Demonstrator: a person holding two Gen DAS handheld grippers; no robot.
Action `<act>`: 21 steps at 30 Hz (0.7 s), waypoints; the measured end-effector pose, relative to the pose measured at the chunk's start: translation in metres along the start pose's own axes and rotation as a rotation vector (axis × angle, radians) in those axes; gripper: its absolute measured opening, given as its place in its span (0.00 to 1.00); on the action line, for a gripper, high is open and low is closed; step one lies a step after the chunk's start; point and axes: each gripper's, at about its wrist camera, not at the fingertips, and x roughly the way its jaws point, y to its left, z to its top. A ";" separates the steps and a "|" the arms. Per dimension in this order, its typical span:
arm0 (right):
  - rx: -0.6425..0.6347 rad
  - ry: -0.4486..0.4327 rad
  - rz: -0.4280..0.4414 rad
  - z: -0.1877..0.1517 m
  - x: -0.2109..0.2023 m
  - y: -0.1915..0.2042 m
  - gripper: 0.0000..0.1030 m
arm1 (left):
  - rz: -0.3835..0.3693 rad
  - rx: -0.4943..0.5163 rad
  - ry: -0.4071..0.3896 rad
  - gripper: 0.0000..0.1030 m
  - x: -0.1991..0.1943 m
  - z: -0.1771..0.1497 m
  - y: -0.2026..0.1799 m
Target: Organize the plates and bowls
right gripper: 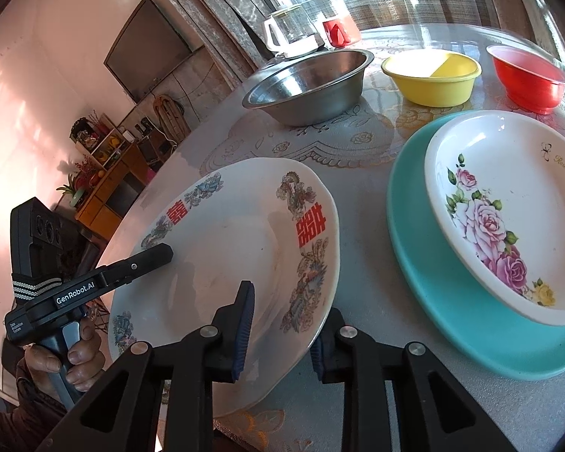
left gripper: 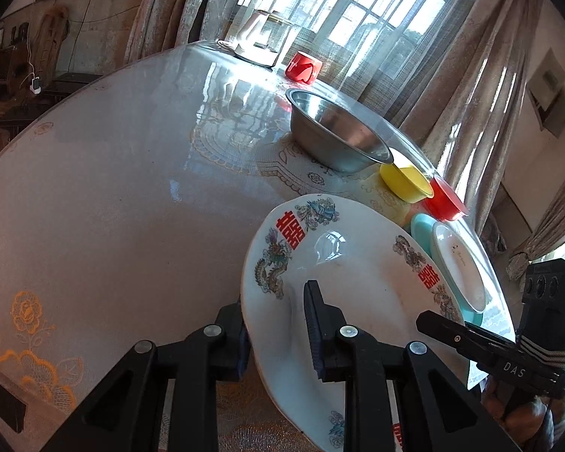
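**Dragon plate gripped at both rims; three plates, three bowls on table**

Item 1: dragon plate (right gripper: 222, 263), white with red double-happiness characters, near edge of the round table (left gripper: 113, 196), tilted, its near rim past the table edge. Left gripper (left gripper: 278, 324) has its jaws narrowed onto the plate's left rim, one finger above and one beneath. Right gripper (right gripper: 282, 324) has its jaws narrowed onto the right rim in the same manner.

Item 2: rose plate (right gripper: 508, 226), white, one piece, resting inside the teal plate (right gripper: 452, 324), one piece, just right of the dragon plate; a narrow strip of cloth lies between the two rims.

Items 3–5: bowls, three, in a row on the far side: steel bowl (right gripper: 312, 86), yellow bowl (right gripper: 433, 79), red bowl (right gripper: 527, 79), each apart from its neighbour.

Beyond: red cup (right gripper: 337, 32) and glass kettle (right gripper: 290, 34), one each, at the far edge by the curtains (left gripper: 452, 86).

Open room: the left half of the table in the left wrist view is bare cloth.
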 end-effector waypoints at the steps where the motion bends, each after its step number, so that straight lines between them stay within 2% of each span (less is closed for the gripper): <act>1: -0.001 -0.006 0.000 0.000 -0.002 -0.001 0.26 | -0.005 0.010 -0.005 0.23 -0.001 0.000 -0.002; 12: -0.030 -0.059 -0.052 0.001 -0.024 -0.007 0.26 | -0.027 0.107 -0.015 0.23 -0.002 -0.002 -0.032; 21: -0.023 -0.140 -0.096 0.006 -0.058 -0.019 0.26 | -0.080 0.176 -0.026 0.26 0.002 0.009 -0.069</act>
